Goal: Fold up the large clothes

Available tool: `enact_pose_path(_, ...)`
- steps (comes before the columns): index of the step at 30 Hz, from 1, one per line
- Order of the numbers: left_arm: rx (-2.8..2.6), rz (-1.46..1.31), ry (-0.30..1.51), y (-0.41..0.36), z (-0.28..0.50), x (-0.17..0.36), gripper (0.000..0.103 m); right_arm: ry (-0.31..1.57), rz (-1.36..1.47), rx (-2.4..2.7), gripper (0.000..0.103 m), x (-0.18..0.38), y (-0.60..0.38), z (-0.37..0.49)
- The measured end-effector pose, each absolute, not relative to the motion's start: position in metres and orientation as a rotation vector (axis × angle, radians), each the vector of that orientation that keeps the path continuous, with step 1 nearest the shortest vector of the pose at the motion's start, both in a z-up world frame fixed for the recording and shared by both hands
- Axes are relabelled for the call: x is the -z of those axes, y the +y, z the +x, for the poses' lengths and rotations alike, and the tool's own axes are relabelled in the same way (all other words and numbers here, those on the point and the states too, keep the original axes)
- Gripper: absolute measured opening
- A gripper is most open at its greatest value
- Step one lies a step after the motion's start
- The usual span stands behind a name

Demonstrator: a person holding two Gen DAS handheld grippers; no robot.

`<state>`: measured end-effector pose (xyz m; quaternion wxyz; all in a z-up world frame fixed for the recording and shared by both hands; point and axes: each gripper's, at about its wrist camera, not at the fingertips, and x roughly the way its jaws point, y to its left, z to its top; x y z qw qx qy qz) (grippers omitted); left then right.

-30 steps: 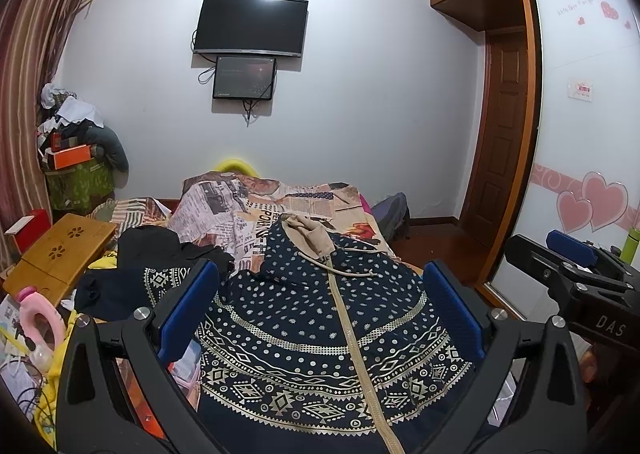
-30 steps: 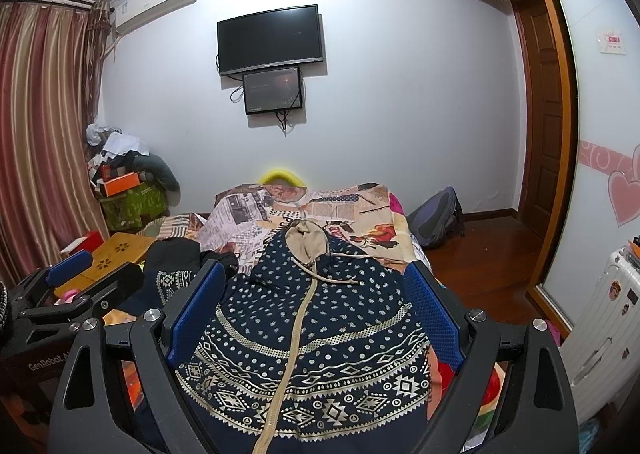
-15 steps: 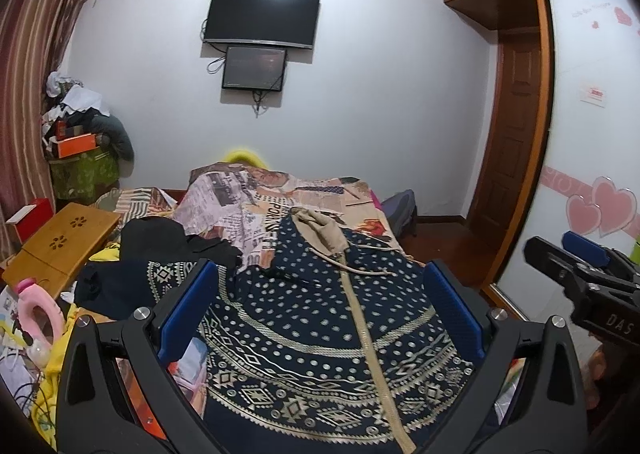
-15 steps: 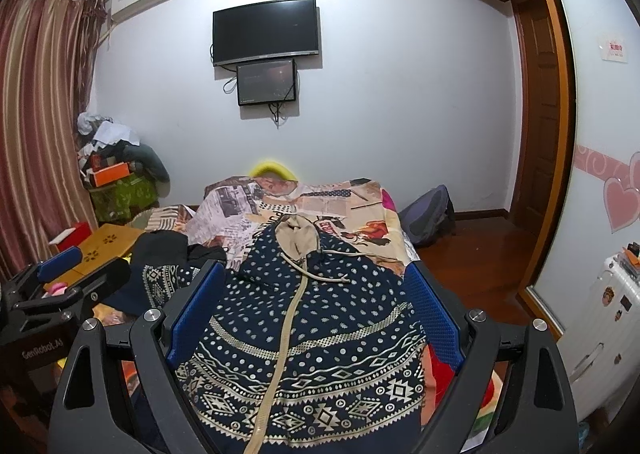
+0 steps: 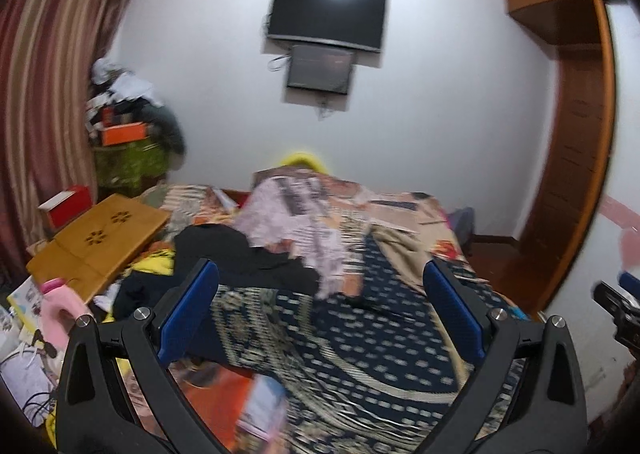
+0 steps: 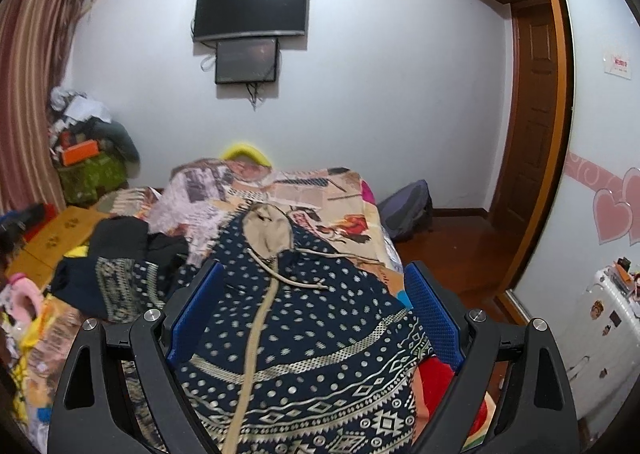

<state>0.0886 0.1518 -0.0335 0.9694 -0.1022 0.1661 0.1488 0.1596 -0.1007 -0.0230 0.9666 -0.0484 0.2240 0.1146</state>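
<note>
A navy hooded garment (image 6: 304,330) with beige dots, patterned bands and a beige zip strip lies spread flat on the bed, hood (image 6: 266,230) pointing to the far wall. It also shows, blurred, in the left wrist view (image 5: 360,330). Its left sleeve (image 6: 120,286) lies out to the left. My right gripper (image 6: 312,314) hovers open and empty over the garment's middle. My left gripper (image 5: 320,310) is open and empty above the garment's left part. The right gripper's tip (image 5: 618,310) shows at the right edge of the left wrist view.
Black clothes (image 6: 120,238) and a printed quilt (image 6: 224,189) lie on the bed beyond the garment. A wooden lap table (image 5: 96,242), a pink bottle (image 5: 60,314) and clutter sit left. A white suitcase (image 6: 600,334) and a wardrobe stand right. A backpack (image 6: 408,205) lies on the floor.
My left gripper has swung left, so the garment now sits right of its centre and the view is blurred. My right gripper has shifted slightly right. Both stayed open.
</note>
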Motion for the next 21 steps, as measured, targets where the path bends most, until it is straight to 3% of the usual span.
enact_pose_path(8,-0.516,-0.435,0.391,0.277,0.106,0.092,0.103,0.546,-0.116,-0.18,0.089,0.049,-0.089,0.205)
enact_pose_path(15,-0.631,-0.615,0.569,0.365,0.114,0.169,0.1,0.629,-0.109,-0.15,0.089,0.072,-0.084,0.235)
enact_pose_path(19,-0.595,-0.74,0.69,0.396,0.12,0.216,0.075,0.685,-0.127,-0.132,0.089,0.089,-0.08,0.248)
enact_pose_path(21,-0.573,-0.81,0.735,0.408,0.121,0.238,0.069,0.704,-0.125,-0.135,0.089,0.094,-0.077,0.252)
